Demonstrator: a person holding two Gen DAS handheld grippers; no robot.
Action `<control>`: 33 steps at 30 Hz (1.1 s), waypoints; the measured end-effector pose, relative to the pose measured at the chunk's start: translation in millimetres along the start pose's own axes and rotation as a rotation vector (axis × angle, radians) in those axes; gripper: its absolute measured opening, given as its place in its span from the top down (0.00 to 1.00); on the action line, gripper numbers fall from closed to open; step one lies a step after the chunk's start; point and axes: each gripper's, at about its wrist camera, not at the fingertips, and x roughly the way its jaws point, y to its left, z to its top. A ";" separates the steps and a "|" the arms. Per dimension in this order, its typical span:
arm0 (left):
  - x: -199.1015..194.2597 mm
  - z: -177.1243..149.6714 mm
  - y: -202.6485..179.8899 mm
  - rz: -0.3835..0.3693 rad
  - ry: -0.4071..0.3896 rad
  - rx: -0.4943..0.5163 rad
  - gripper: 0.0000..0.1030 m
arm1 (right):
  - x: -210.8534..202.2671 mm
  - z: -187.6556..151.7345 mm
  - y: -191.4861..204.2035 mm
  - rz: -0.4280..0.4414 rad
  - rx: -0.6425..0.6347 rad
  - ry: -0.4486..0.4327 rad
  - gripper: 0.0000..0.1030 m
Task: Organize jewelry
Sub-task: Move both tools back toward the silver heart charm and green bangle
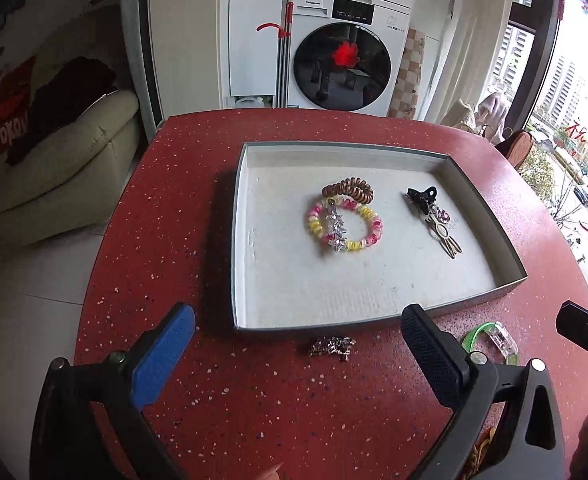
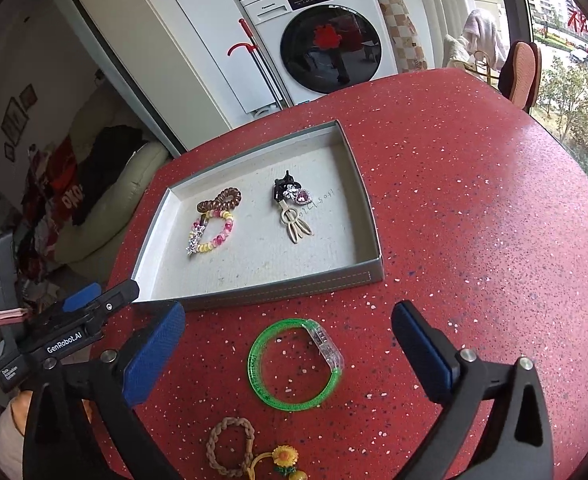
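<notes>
Jewelry: a green bangle lies on the red counter, between the spread, empty jaws of the right hand-held gripper. The left hand-held gripper, likewise spread wide and empty, brackets a small dark sparkly clip just before the tray.

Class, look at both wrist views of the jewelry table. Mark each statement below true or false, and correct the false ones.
1. The green bangle lies inside the tray. False: it lies on the red table, outside the tray.
2. The brown coil hair tie is in the tray. True.
3. The right tool grips the bangle. False: its jaws are open, holding nothing.
4. The left tool is open. True.
5. The tray has a lid on. False: it is uncovered.
</notes>
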 end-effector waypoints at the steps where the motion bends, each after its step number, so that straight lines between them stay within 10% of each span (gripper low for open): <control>1: 0.6 -5.1 0.1 0.012 -0.003 -0.007 0.00 | -0.3 -2.6 0.3 -0.002 -0.006 0.007 0.00; 13: 14.1 -48.2 -1.3 -0.022 0.135 -0.085 0.00 | 4.5 -36.2 -11.7 -0.078 -0.031 0.073 0.00; 33: 19.4 -35.7 -15.5 0.075 0.096 -0.135 0.01 | 27.7 -36.2 -9.4 -0.143 -0.113 0.113 0.00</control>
